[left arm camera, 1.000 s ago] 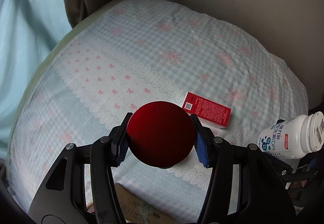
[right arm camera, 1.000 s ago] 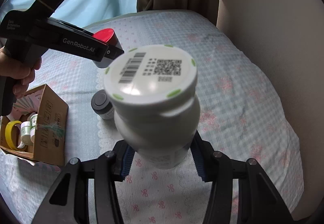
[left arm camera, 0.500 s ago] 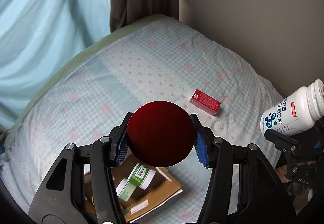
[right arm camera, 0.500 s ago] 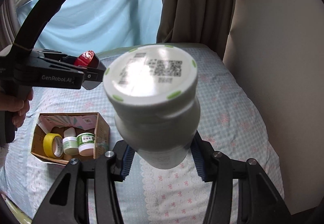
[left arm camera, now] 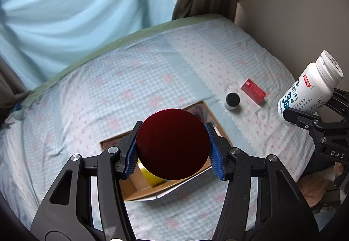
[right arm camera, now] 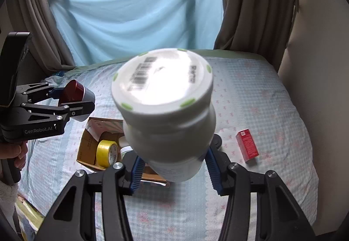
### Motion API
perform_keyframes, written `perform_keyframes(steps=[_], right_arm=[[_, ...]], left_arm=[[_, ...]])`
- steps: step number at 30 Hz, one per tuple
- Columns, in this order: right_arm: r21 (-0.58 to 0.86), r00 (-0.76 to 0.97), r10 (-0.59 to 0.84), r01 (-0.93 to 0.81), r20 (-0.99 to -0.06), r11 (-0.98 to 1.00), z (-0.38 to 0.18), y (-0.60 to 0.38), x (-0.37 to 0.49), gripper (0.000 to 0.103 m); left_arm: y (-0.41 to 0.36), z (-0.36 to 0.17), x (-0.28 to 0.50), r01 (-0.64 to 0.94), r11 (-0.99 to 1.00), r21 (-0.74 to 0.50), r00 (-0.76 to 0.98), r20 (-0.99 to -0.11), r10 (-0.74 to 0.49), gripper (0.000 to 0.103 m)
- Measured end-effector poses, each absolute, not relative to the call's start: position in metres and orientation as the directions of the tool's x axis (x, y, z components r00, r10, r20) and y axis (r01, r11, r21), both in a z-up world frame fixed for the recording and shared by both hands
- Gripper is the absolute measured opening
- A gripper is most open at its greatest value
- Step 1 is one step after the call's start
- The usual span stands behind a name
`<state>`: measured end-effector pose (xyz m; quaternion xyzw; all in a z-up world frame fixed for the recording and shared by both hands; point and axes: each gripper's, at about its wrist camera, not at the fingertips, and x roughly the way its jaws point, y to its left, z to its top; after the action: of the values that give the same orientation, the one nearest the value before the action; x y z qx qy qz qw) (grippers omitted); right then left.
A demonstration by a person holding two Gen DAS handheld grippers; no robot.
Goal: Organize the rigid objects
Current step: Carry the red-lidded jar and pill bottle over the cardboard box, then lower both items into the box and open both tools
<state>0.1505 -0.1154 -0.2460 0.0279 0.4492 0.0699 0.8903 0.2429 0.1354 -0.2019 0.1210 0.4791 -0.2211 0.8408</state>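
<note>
Dark red lid, white bottle, blue-checked bedsheet

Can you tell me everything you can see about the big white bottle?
The big white bottle looks like smooth plastic, with a wide round white cap on top. The cap has a barcode and small green marks round its edge. Its label carries blue print and a red tag. The right gripper is shut on its lower body, blue pads pressing both sides. It is held up in the air, tilted, above the checked bedspread, touching nothing else.
</note>
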Motion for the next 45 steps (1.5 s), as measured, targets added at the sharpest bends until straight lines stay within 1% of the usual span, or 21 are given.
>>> perform_keyframes(steps=[9,17,23,26,30,35,37,38,39,40,41,42,43,45], right_arm=[[0.155,0.422,0.249,-0.245,-0.872,0.957,-0.305,-0.066,0.181,0.047],[0.206,0.265,0.289,-0.300,-0.920,0.931,-0.378,-0.038,0.215,0.047],[0.244,0.168,0.303,-0.303,-0.938,0.921,-0.426,-0.019,0.237,0.046],[0.244,0.139,0.296,-0.305,-0.945,0.921,-0.444,-0.011,0.246,0.046],[0.276,0.114,0.318,-0.280,-0.941,0.919,-0.457,-0.014,0.254,0.046],[0.270,0.102,0.307,-0.271,-0.946,0.924,-0.463,-0.011,0.262,0.046],[0.271,0.107,0.306,-0.258,-0.946,0.927,-0.462,-0.012,0.265,0.046],[0.270,0.110,0.304,-0.247,-0.946,0.931,-0.462,-0.013,0.267,0.047],[0.280,0.105,0.311,-0.236,-0.945,0.931,-0.462,-0.014,0.269,0.048],[0.289,0.098,0.317,-0.221,-0.944,0.931,-0.462,-0.015,0.270,0.056],[0.286,0.093,0.310,-0.207,-0.946,0.936,-0.462,-0.016,0.270,0.079],[0.285,0.094,0.308,-0.204,-0.947,0.937,-0.462,-0.017,0.269,0.094],[0.286,0.101,0.312,-0.213,-0.945,0.934,-0.460,-0.017,0.267,0.103],[0.250,0.118,0.284,-0.240,-0.952,0.938,-0.460,-0.018,0.261,0.103]], left_arm=[[0.206,-0.260,0.244,0.301,0.953,-0.042,0.398,-0.902,-0.166,0.051],[0.232,-0.332,0.264,0.181,0.981,-0.068,0.317,-0.940,-0.124,0.051],[0.234,-0.378,0.287,0.162,0.986,-0.043,0.260,-0.962,-0.085,0.051],[0.235,-0.392,0.298,0.160,0.987,-0.034,0.244,-0.967,-0.073,0.051],[0.236,-0.403,0.310,0.165,0.986,-0.024,0.230,-0.971,-0.063,0.051],[0.236,-0.407,0.321,0.172,0.984,-0.037,0.218,-0.973,-0.075,0.051],[0.232,-0.407,0.325,0.180,0.983,-0.024,0.211,-0.975,-0.062,0.052],[0.230,-0.408,0.326,0.182,0.983,-0.007,0.200,-0.979,-0.044,0.055],[0.228,-0.408,0.327,0.186,0.983,0.011,0.195,-0.980,-0.026,0.082],[0.225,-0.407,0.327,0.191,0.981,0.018,0.196,-0.980,-0.020,0.101],[0.225,-0.405,0.327,0.198,0.980,0.004,0.205,-0.978,-0.037,0.103],[0.224,-0.403,0.326,0.200,0.980,-0.013,0.208,-0.977,-0.055,0.103],[0.224,-0.403,0.326,0.198,0.980,-0.022,0.205,-0.977,-0.063,0.103],[0.224,-0.400,0.325,0.193,0.981,-0.019,0.204,-0.977,-0.059,0.103]])
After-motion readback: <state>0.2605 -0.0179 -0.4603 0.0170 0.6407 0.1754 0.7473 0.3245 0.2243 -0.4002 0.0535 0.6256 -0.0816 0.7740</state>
